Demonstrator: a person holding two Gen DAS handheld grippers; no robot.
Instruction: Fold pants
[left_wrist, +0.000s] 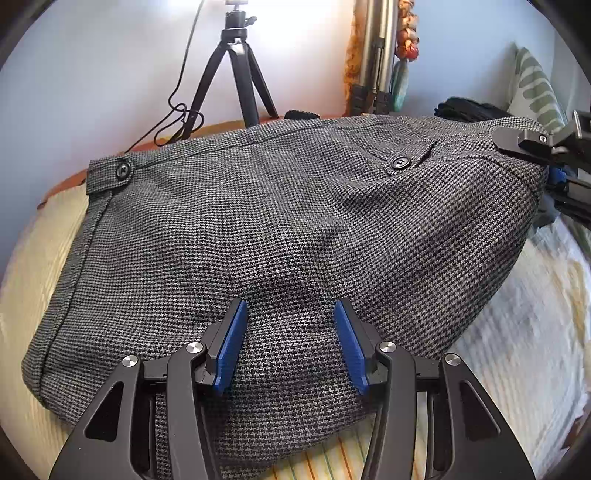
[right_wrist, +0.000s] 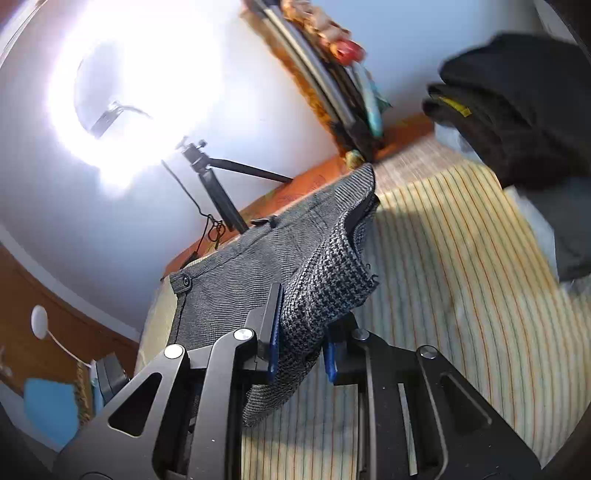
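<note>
The grey houndstooth pants (left_wrist: 295, 240) lie spread over the striped bedsheet (left_wrist: 33, 295), waistband at the far side with two black buttons. My left gripper (left_wrist: 291, 325) hovers open low over the near part of the fabric, and its blue pads (left_wrist: 232, 343) grip nothing. At the far right my right gripper (left_wrist: 498, 139) pinches the waistband corner. In the right wrist view that gripper (right_wrist: 303, 332) is shut on a bunched corner of the pants (right_wrist: 325, 280), lifted off the sheet (right_wrist: 443, 258), while the rest of the fabric trails down to the left.
A small black tripod (left_wrist: 236, 74) with a dangling cable stands by the wall behind the pants. A pile of dark folded clothes (right_wrist: 517, 107) sits at the far right of the bed, beside a patterned pillow (left_wrist: 535, 85). An orange bed edge (right_wrist: 295, 192) runs along the wall.
</note>
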